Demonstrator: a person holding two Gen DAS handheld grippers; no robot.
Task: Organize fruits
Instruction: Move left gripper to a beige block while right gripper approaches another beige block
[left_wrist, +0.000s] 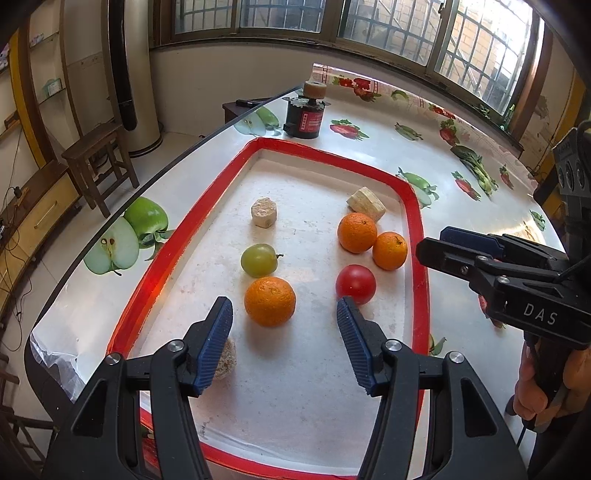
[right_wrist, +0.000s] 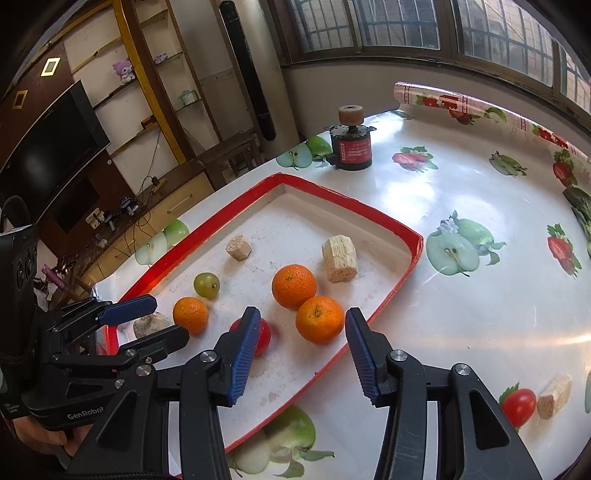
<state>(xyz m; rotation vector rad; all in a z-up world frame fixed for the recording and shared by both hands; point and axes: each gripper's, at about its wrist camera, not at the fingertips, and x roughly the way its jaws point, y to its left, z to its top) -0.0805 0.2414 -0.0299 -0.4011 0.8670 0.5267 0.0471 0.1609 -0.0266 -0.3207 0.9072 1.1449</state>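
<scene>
1. Tray (left_wrist: 173, 254): shallow white rectangular tray with a red rim, lying on a glossy white bench (left_wrist: 369, 147) printed with apples, strawberries and greens. It serves as landmark for everything below.
2. Fruit inside the tray, left-wrist view: a large orange (left_wrist: 270, 301) near the tray's middle, close to the front; a pale green grape (left_wrist: 259, 260) just behind it, apart from it.
3. Toward the tray's right rim: two smaller oranges touching each other, one behind (left_wrist: 357, 232) and one nearer the rim (left_wrist: 389, 250). A red tomato (left_wrist: 355, 283) sits in front of that pair.
4. Non-fruit pieces in the tray: a short beige corncob stub (left_wrist: 264, 212) toward the back left, a pale chunky cob piece (left_wrist: 366, 204) at the back right just behind the rear orange, and a rough tan lump (left_wrist: 226, 358) at the front left, partly hidden by a claw finger.
5. Left claw (left_wrist: 284, 347): released, jaws spread, nothing between the pads; it hangs above the tray's front, the large orange just ahead of the gap.
6. Right claw (right_wrist: 303, 354): released as well, empty, over the tray's right front edge; the nearer small orange (right_wrist: 320, 319) lies just ahead of its gap, the tomato (right_wrist: 264, 334) partly behind its left finger.
7. Outside the tray: a black cylindrical device with a red label (left_wrist: 307, 120) beyond the far rim.
</scene>
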